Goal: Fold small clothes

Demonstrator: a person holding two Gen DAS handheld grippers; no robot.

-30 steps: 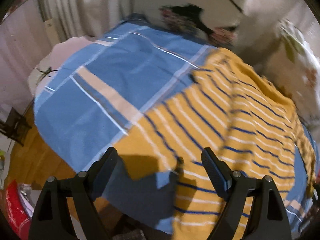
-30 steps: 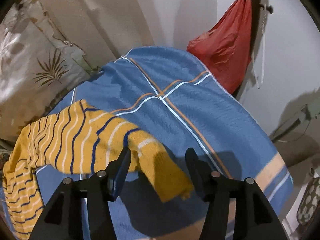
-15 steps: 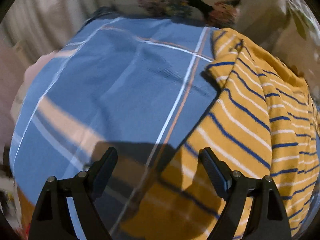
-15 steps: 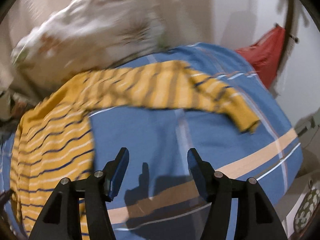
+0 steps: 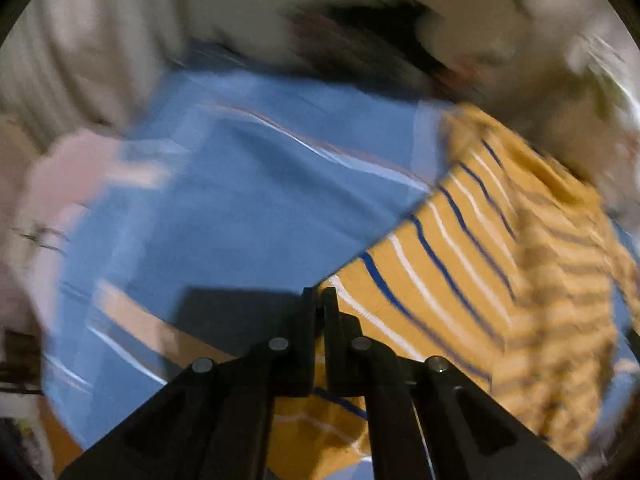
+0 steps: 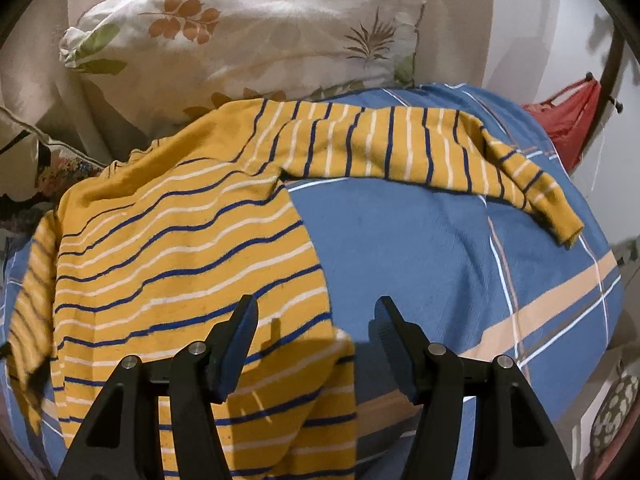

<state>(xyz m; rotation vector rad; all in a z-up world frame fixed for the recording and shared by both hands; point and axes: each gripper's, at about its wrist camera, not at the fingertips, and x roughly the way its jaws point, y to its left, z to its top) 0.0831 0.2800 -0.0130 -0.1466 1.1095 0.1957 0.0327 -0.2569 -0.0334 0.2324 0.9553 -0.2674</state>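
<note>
A yellow sweater with blue and white stripes (image 6: 180, 248) lies spread on a blue plaid bed cover (image 6: 420, 248). One sleeve (image 6: 432, 152) stretches to the right across the cover. My right gripper (image 6: 316, 316) is open and empty above the sweater's lower hem. In the blurred left wrist view the sweater (image 5: 480, 280) lies to the right, and my left gripper (image 5: 319, 300) is shut on its near edge at the hem corner.
A white pillow with a leaf print (image 6: 248, 36) leans at the head of the bed. A red bag (image 6: 568, 120) hangs on a dark stand at the right. Pale curtains (image 5: 80, 60) hang beyond the bed's far left edge.
My left gripper has closed on the sweater's edge. My right gripper has dropped closer to the sweater's lower hem, still open.
</note>
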